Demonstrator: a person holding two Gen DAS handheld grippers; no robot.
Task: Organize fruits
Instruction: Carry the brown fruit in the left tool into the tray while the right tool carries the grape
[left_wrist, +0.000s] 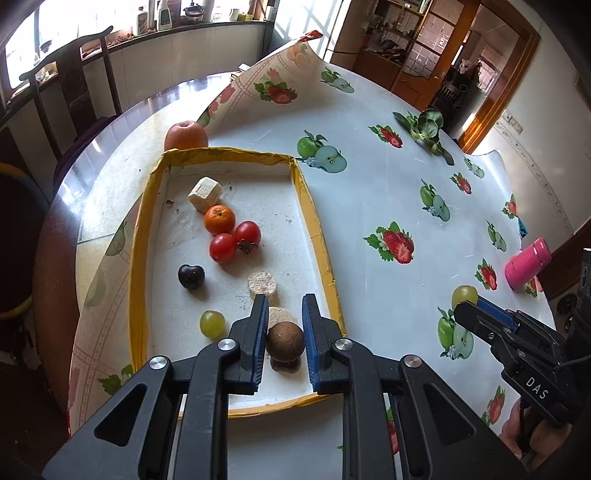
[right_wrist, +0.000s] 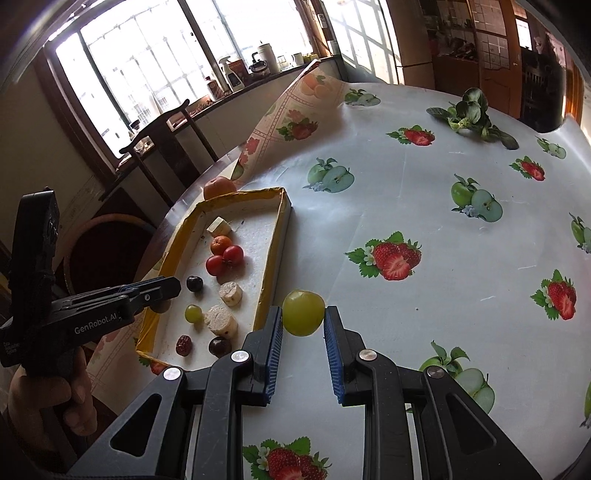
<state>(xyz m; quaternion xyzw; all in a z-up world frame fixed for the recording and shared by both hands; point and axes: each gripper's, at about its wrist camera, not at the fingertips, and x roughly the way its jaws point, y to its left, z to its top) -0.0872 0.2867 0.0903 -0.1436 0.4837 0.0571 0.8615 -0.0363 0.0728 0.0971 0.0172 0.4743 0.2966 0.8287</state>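
Fruit-print tablecloth: tray wall beside green grape, perhaps touching.

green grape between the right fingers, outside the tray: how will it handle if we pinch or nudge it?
The round, glossy yellow-green grape would probably roll on the smooth fruit-print tablecloth if nudged. Its shiny skin may slip, so centre it. It looks soft; the open right hand-held gripper should close gently.

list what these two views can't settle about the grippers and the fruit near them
- Left gripper: whether its pads touch the round brown fruit; the gaps are too slim to judge.
- Right gripper: contact with the yellow-green grape outside the yellow-rimmed white tray; unclear.
- Orange-red apple: its lower part is hidden by the tray rim.
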